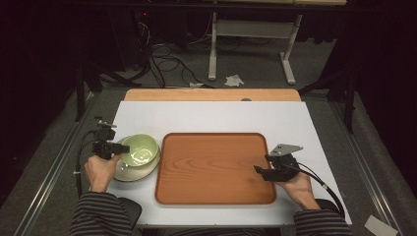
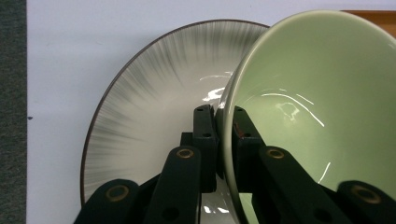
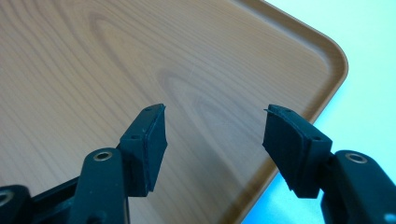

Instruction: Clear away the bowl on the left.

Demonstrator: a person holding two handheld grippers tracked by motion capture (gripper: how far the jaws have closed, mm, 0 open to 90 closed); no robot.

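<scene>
A pale green bowl (image 1: 139, 150) sits on a cream plate with a dark rim (image 1: 129, 173), left of the wooden tray (image 1: 215, 196). My left gripper (image 1: 118, 148) is shut on the bowl's left rim. In the left gripper view the jaws pinch the bowl's (image 2: 317, 93) wall, one pad inside and one outside, above the streaked plate (image 2: 149, 116). My right gripper (image 1: 261, 172) hovers over the tray's right part, open with nothing between its fingers. The right gripper view has its gripper (image 3: 215, 140) spread wide above the tray's wood-grain floor (image 3: 84, 65), near a rounded corner.
A white mat (image 1: 216, 115) covers the table under the tray and plate. A wooden strip (image 1: 211, 94) runs along the far edge. Beyond it the floor holds cables (image 1: 167, 61) and a white table frame (image 1: 251, 44). Metal rails flank the table.
</scene>
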